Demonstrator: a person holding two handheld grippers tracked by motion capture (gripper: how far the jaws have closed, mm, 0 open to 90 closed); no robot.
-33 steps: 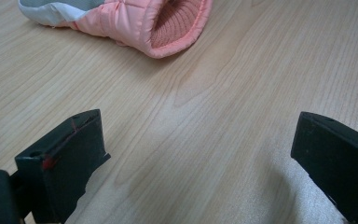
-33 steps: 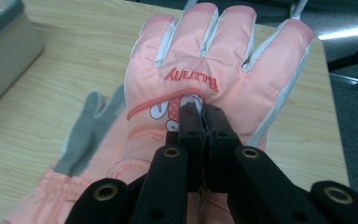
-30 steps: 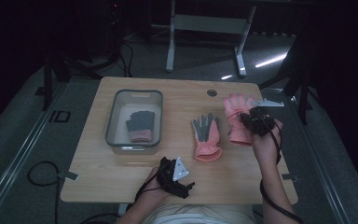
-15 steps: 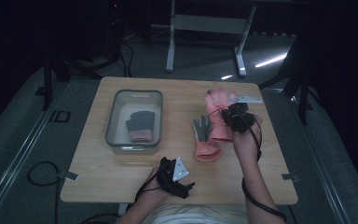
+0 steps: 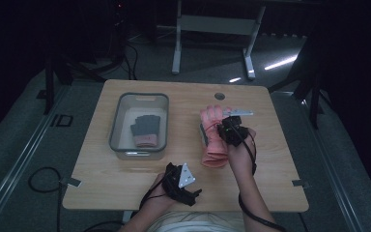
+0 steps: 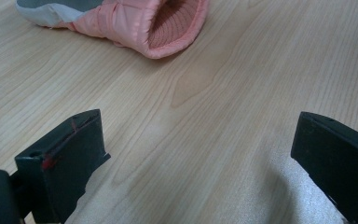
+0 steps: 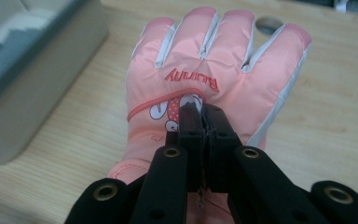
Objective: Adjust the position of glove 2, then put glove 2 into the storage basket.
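The right hand-held gripper (image 7: 200,109) is clamped on the back of the upper pink glove (image 7: 214,74), with the jaws pressed together on a pinch of its fabric just below the printed lettering. A pinch at the middle of the back is judged to have been chosen so that the glove hangs flat and balanced while it is carried. In the high view this glove (image 5: 211,118) is held over a second pink glove (image 5: 214,153), which lies on the tabletop (image 5: 270,159) with its cuff toward the person; the pair is apparently being stacked.

The left hand-held gripper (image 5: 181,181) is rested near the front edge of the tabletop, with its jaws wide apart and nothing between them. It is judged to be parked clear of the working area; the cuff of the lower glove (image 6: 168,28) is seen beyond it.

The clear bin (image 5: 121,116) stands left of the gloves. One grey glove with a pink cuff (image 5: 146,129) lies flat inside it.
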